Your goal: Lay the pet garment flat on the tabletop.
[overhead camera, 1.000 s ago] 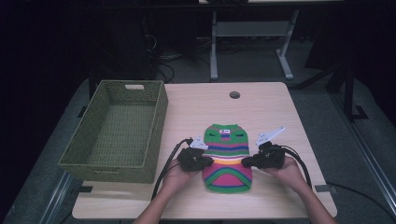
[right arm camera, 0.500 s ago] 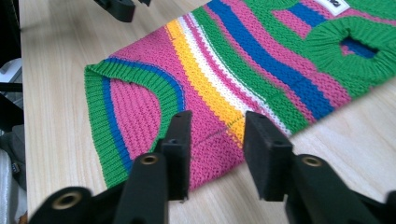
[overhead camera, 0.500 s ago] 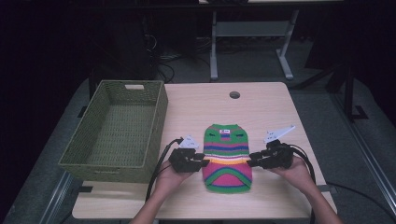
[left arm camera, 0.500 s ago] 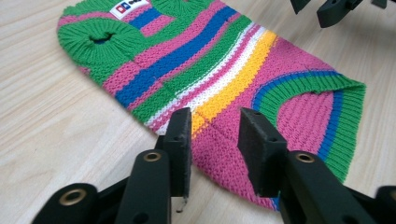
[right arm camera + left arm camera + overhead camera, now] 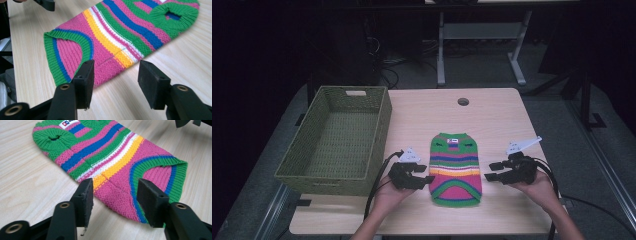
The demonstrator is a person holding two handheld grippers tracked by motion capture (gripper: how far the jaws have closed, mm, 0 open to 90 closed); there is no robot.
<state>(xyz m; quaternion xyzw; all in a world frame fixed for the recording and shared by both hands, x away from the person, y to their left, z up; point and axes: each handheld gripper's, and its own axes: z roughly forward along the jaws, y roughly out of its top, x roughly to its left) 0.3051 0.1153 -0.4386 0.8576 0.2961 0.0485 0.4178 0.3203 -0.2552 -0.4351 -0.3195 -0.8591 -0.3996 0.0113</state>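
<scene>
Lying flat on the light wooden table, toward its near edge and between the two grippers: one small knitted striped sweater, neck opening pointing away from the person, hem nearest. Stripes run green, pink, blue, white and yellow, with a pink belly panel edged in blue and green ribbing; a white label sits at the collar, and round green-ribbed leg openings show in both gripper views. Left gripper: just beside the sweater's left edge, level with the lower stripes, jaws spread and aimed at the fabric; they have just been opening, and nothing is pinched, the pads standing clear above the sweater's pink edge in the left gripper view. Right gripper: near the sweater's right edge but a little apart from it, jaws likewise spread and just been opening, holding nothing; in the right gripper view the pads frame the sweater's side edge and bare table. Each gripper is held in a hand, forearms entering from the near side, black cables trailing back. Woven olive-green basket: rectangular, standing at the table's left side, well apart from the sweater. Round cable hole: in the tabletop near the far edge.
</scene>
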